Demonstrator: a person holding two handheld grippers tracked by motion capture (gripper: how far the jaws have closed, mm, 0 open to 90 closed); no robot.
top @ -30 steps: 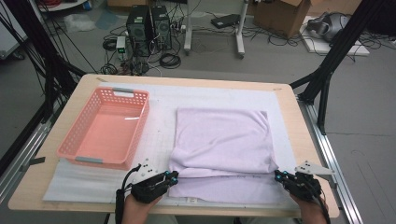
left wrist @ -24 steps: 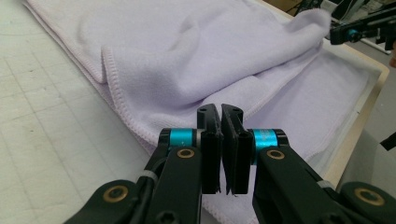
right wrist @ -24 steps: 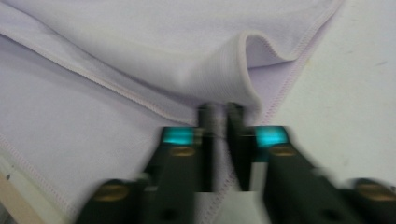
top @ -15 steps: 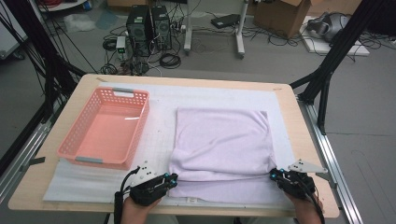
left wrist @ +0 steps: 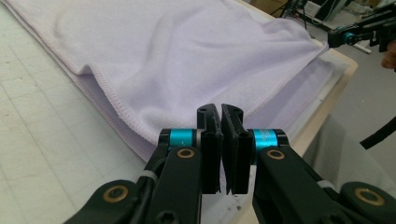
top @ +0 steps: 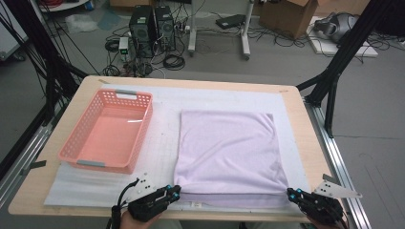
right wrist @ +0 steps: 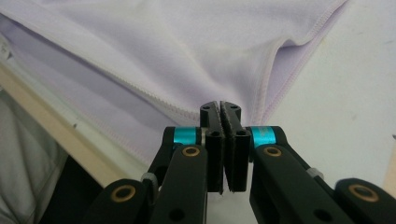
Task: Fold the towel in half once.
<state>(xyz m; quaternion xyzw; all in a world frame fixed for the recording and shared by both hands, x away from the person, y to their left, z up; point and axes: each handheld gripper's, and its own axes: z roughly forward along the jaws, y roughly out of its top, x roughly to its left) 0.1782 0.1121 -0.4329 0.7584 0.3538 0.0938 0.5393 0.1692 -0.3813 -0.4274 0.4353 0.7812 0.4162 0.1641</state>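
Note:
A lavender towel (top: pixel 229 148) lies folded on the white mat (top: pixel 165 119), its upper layer reaching almost to the table's near edge. My left gripper (top: pixel 175 191) is shut on the upper layer's near left corner. The left gripper view has the hem running in under the closed tips of that gripper (left wrist: pixel 220 108), with the towel (left wrist: pixel 187 56) spread beyond. My right gripper (top: pixel 290 192) is shut on the near right corner. Its own view shows the gripper (right wrist: pixel 220 105) pinching the stitched hem of the towel (right wrist: pixel 163 46), with a lower layer beneath.
A salmon-pink plastic basket (top: pixel 143 129) sits to the left on the mat, a hand's width from the towel. The wooden table (top: pixel 308 143) ends just behind both grippers. Black frame struts, computers and cables stand on the floor beyond the far edge.
Both grippers have drawn back toward the near edge, the right one also slightly outward. The towel's upper layer came with them and now covers more of the lower layer.

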